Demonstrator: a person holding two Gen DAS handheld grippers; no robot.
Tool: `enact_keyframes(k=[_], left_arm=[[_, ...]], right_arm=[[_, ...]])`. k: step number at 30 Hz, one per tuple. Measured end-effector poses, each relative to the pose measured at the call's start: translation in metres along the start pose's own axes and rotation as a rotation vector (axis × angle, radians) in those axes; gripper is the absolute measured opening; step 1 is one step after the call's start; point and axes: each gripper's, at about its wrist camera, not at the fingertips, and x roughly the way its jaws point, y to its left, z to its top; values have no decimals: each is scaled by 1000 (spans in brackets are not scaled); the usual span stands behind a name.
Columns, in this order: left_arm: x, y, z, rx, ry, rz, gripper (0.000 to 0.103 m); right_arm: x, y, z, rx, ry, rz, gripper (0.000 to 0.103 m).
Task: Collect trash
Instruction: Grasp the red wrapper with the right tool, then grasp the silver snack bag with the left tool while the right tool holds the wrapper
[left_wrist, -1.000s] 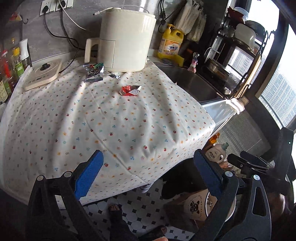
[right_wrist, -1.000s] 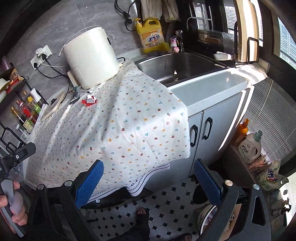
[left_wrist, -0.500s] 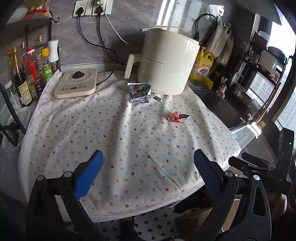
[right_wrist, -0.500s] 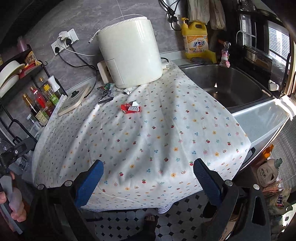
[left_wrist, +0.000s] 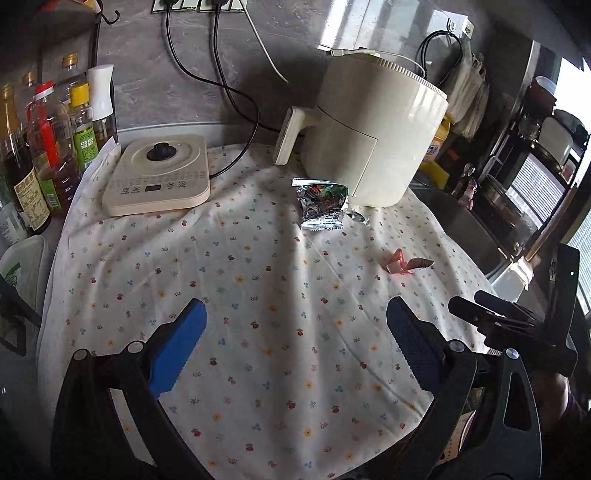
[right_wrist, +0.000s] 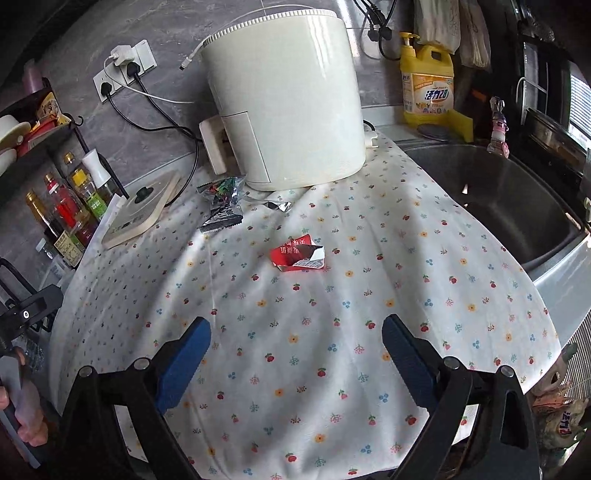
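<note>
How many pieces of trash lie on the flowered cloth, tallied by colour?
Silver foil snack wrapper: 1
Small silver foil scrap: 1
Red and white wrapper: 1
Total: 3

A flower-printed white cloth (right_wrist: 332, 332) covers the counter. At the back edge stands a cream cylindrical air fryer (right_wrist: 284, 96). A crumpled silver foil snack wrapper (right_wrist: 221, 206) lies just before its base, to the left. A cream flat induction hob (left_wrist: 159, 173) sits at the back left corner, glass condiment bottles (left_wrist: 44, 147) beyond it. A torn red paper wrapper (right_wrist: 298, 253) lies mid-cloth. A steel sink (right_wrist: 498, 199) adjoins the right edge.
</note>
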Motion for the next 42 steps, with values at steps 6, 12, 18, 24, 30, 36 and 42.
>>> enact_keyframes(k=[6,12,18,24,30,36,42], left_arm=[[35,12,19,12,30,-19,97],[64,23,32,10,58,-32,97],[93,29,43,9,88,-48,97],[130,22,59,20,113,-86,97],[169,5,75,42,130,-128,97],[203,-18,86,76,148,-146,97],[223,-33,91,87,154,-56,57]], right_arm=[[41,13,25,-33,26,-39,73],[78,10,46,-17,52,-81,68],[106,0,55,33,103,-59,36],[88,-9,55,65,87,-58,22],[70,-22,45,107,73,-60,17],[49,-37,35,183,45,-45,15],[28,-47,29,220,15,-37,14]])
